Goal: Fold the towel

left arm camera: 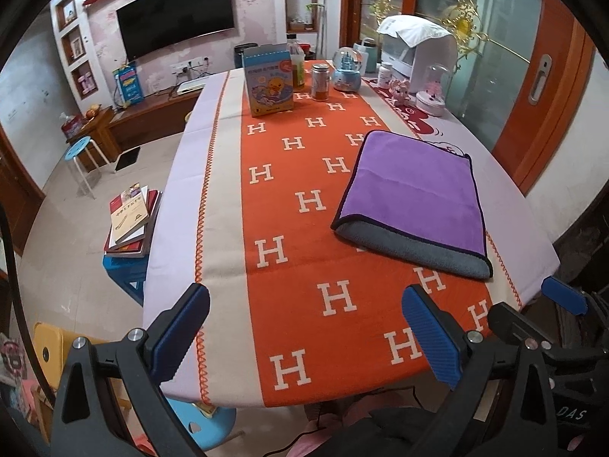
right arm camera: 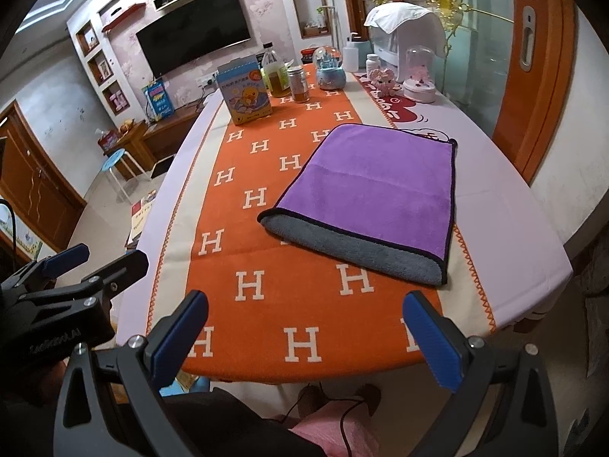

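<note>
A purple towel (left arm camera: 415,190) with a grey underside and dark trim lies folded flat on the right half of the table; it also shows in the right wrist view (right arm camera: 377,186). Its grey lower layer sticks out along the near edge. My left gripper (left arm camera: 304,327) is open and empty, held back above the table's near edge, well short of the towel. My right gripper (right arm camera: 304,335) is open and empty, also over the near edge and short of the towel. The right gripper's blue fingertip (left arm camera: 563,295) shows at the right of the left wrist view.
The table carries an orange cloth with white H letters (left arm camera: 304,202). At its far end stand a blue carton (left arm camera: 268,82), a bottle (left arm camera: 297,63), a jar (left arm camera: 320,82), a snow globe (left arm camera: 347,70) and white appliances (left arm camera: 418,53). Books on a stool (left arm camera: 131,221) sit left of the table.
</note>
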`<state>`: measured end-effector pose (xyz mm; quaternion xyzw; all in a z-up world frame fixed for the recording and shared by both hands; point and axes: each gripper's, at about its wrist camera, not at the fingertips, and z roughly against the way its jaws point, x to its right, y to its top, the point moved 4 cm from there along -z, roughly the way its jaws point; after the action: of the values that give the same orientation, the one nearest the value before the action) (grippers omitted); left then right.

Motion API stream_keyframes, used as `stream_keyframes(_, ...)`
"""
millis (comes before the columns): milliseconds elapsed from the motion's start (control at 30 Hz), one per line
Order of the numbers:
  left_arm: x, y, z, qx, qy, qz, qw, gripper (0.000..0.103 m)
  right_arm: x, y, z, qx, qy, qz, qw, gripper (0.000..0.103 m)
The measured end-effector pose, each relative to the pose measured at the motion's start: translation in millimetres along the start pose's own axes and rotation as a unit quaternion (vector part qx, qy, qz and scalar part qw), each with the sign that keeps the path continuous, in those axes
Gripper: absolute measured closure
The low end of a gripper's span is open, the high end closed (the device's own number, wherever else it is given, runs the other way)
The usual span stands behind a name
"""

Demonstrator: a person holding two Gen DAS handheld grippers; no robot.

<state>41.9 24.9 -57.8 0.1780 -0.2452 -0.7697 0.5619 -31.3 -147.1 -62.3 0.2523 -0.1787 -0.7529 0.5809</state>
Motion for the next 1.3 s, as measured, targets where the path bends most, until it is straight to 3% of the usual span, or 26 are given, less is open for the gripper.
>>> stream_keyframes(433,12.3,19.6,-28.1,-0.019,-0.038,-0.052,0.9977,0.002,29.0,1.9,-2.1,0.035,-0.020,-0.043,0.998,0.001)
stream_keyframes(1000,40.0,65.4,-87.3,-0.045,-0.075,-0.093,0.9918,0.002,91.3,16.6,-37.4,0.048,-0.044,-0.026,0.998,0.001)
stream_keyframes(1300,56.5,86.4,-138.2,-0.048,-0.089,-0.126,0.9868,0.002,118.1,16.8,-72.5,0.045,-0.041,0.002,0.998,0.007)
